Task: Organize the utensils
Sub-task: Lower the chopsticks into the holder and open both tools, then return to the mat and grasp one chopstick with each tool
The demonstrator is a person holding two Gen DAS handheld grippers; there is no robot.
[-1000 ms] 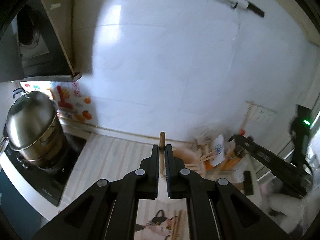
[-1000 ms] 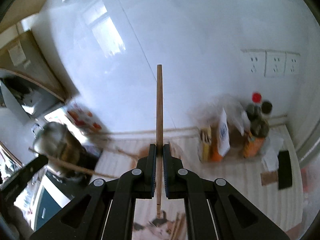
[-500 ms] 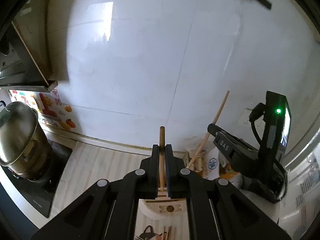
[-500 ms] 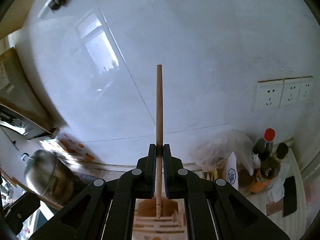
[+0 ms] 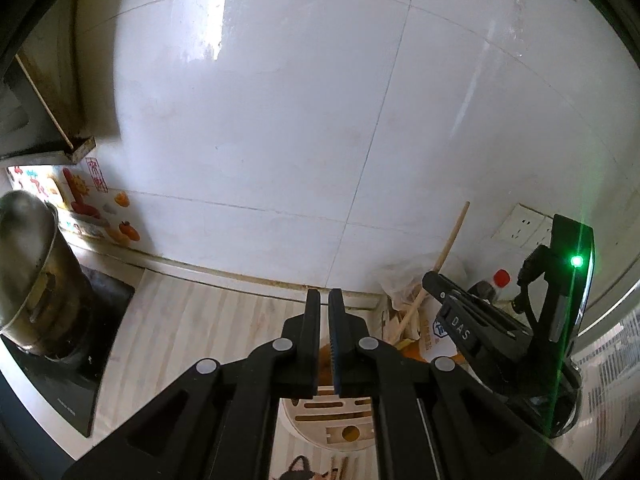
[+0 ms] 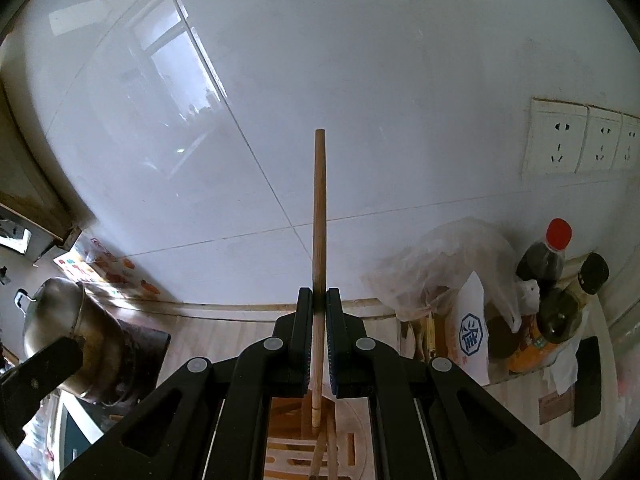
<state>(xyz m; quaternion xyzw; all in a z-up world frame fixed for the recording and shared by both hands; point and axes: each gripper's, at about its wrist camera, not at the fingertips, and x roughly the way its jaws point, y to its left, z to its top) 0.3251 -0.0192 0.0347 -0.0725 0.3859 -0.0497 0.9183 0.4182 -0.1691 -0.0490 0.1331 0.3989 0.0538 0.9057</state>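
The right tongs [image 6: 319,312] pinch a wooden chopstick [image 6: 319,216], which stands upright with its lower tip just above the slotted utensil holder [image 6: 352,444] on the desk [image 6: 224,332]. The left tongs [image 5: 324,312] are pressed together over the same holder, nothing visible between them. More chopsticks already stand in the holder's slots.

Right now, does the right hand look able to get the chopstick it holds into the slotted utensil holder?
Probably yes. The right gripper has its jaws shut on the chopstick, whose lower tip hangs just above the utensil holder. Nothing lies between; only the other sticks in a slot might crowd it.
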